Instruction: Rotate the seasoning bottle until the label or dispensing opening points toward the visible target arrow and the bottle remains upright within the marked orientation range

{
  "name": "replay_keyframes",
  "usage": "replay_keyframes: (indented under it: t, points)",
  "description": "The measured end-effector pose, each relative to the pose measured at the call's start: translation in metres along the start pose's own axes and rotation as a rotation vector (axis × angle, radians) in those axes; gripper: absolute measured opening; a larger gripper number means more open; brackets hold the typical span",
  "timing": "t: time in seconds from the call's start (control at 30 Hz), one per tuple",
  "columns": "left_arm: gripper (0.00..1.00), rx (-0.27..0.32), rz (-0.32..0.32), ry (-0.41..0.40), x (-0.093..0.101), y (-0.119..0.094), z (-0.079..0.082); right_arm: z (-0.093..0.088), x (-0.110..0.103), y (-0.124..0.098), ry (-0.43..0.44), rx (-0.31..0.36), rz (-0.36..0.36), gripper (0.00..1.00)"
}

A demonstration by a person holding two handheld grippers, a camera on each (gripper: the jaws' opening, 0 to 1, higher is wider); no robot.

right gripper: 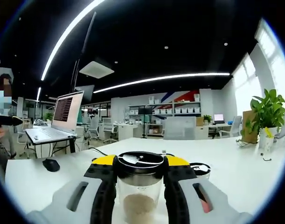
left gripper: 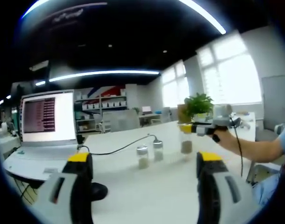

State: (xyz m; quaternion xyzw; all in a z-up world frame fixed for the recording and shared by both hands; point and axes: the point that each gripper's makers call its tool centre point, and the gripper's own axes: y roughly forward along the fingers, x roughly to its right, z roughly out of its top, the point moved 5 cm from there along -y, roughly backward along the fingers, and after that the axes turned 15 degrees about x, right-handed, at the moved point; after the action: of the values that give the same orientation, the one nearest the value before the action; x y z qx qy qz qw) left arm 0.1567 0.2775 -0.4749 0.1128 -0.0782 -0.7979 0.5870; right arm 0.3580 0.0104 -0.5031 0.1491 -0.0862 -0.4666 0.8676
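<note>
Obstacles: laptop [left gripper: 42,135] and mouse [left gripper: 96,191] at table [left gripper: 147,196] left edge | two jars [left gripper: 150,153] mid-table | near edge open.

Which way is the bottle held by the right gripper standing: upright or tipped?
Upright. In the right gripper view the bottle stands vertical between the right gripper's fingers, lid on top and the seasoning settled level at the bottom.

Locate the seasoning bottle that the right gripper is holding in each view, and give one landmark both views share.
Left gripper view: the held seasoning bottle stands right of centre on the white table, gripped by the right gripper.
Right gripper view: same bottle at bottom centre, between this view's own jaws.
Shared landmark: the open laptop, at the left in both views.
</note>
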Motion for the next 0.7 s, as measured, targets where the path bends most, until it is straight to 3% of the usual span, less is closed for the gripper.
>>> replay_keyframes:
  t: [0.27,0.7]
  points:
    - [0.98,0.001,-0.002,0.0,0.002,0.001,0.0,0.009,-0.01,-0.02,0.002,0.017,0.046,0.37]
    - [0.98,0.002,-0.003,0.002,0.003,-0.002,0.001,0.009,-0.026,-0.056,0.003,0.017,0.083,0.37]
